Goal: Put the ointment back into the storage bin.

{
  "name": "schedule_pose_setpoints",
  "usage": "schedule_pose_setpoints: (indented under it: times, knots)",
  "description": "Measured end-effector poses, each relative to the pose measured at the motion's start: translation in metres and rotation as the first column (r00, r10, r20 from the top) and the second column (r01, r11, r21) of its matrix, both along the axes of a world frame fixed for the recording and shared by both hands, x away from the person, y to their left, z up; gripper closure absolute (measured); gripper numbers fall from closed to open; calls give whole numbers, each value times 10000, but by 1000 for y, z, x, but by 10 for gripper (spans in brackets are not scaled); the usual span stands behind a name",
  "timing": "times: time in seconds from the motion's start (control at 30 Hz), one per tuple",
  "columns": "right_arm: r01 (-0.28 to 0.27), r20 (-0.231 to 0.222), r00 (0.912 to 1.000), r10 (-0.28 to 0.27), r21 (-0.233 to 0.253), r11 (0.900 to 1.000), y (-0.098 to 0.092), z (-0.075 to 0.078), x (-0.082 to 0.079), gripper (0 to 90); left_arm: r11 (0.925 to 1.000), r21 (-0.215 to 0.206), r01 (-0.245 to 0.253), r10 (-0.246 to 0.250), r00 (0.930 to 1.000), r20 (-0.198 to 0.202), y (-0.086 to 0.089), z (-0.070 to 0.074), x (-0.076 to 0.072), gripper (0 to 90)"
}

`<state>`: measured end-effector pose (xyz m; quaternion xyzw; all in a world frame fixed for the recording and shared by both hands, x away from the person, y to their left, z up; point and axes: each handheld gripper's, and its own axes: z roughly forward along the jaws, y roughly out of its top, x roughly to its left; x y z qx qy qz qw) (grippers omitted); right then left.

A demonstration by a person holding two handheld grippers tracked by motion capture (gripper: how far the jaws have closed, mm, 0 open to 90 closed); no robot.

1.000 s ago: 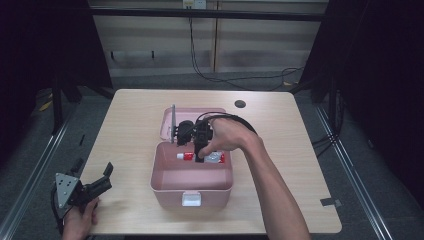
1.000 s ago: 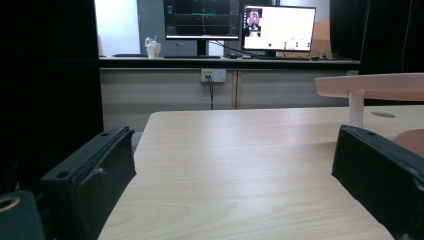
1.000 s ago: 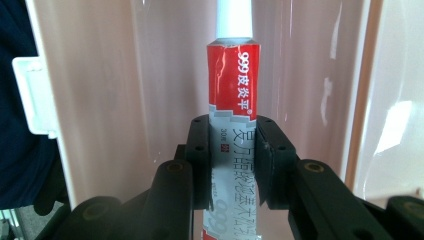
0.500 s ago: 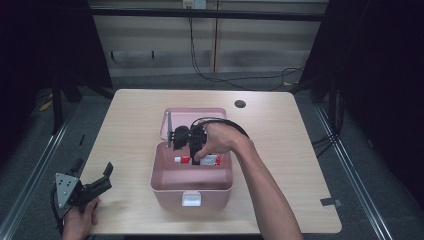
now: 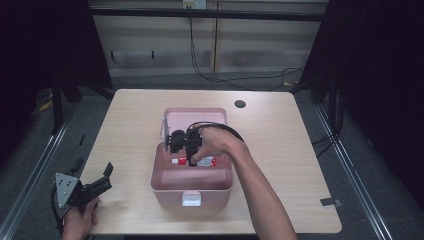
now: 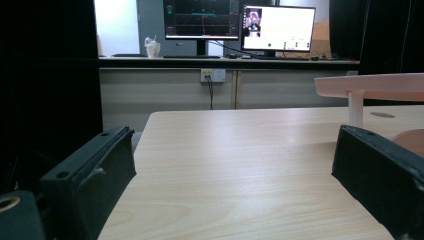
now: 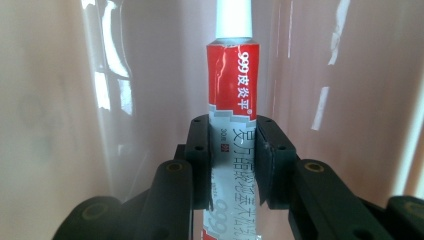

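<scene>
Tube [image 7: 232,120] lies crosswise in the box [image 5: 192,192], cap leftward, between right gripper [image 7: 233,165] jaws.

Light wooden table [image 5: 280,150]; pink box [image 5: 170,190] stands near middle.

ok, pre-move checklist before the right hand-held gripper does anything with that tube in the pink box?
1. Grip: right hand-held gripper has both jaws closed on the red and white ointment tube: ok.
2. Tube centred between the jaws: ok.
3. White cap on: ok.
4. Tube sits inside the pink plastic box, lid open behind: ok.
5. Tube resting on the box floor or lifted: cannot tell.
6. Left hand-held gripper open, at the table's near left corner, away from the box: ok.
</scene>
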<state>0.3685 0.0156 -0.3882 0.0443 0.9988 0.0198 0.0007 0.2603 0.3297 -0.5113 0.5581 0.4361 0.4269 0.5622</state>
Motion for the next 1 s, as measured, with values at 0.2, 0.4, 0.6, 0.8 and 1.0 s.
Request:
schedule_pose_setpoints:
  times: [0.2, 0.4, 0.6, 0.8, 1.0]
  knots:
    - [-150, -7, 9999, 150, 125, 9998, 3, -9, 1, 712, 10000, 44, 13, -13, 10000, 12, 0, 0, 0, 34]
    - [-5, -81, 10000, 5, 65, 10000, 3, -20, 4, 713, 10000, 46, -4, 4, 10000, 12, 0, 0, 0, 34]
    - [-46, -226, 9997, 45, -72, 10000, 4, -27, 3, 712, 10000, 62, 9, -9, 10000, -16, 0, 0, 0, 34]
    - [-13, -262, 9997, 13, 10, 10000, 4, -36, 3, 712, 10000, 65, 9, -9, 10000, -17, 0, 0, 0, 34]
    - [-4, -178, 9998, 4, 0, 10000, 5, -46, 3, 713, 9999, 97, 37, -37, 10000, -14, 0, 0, 0, 34]
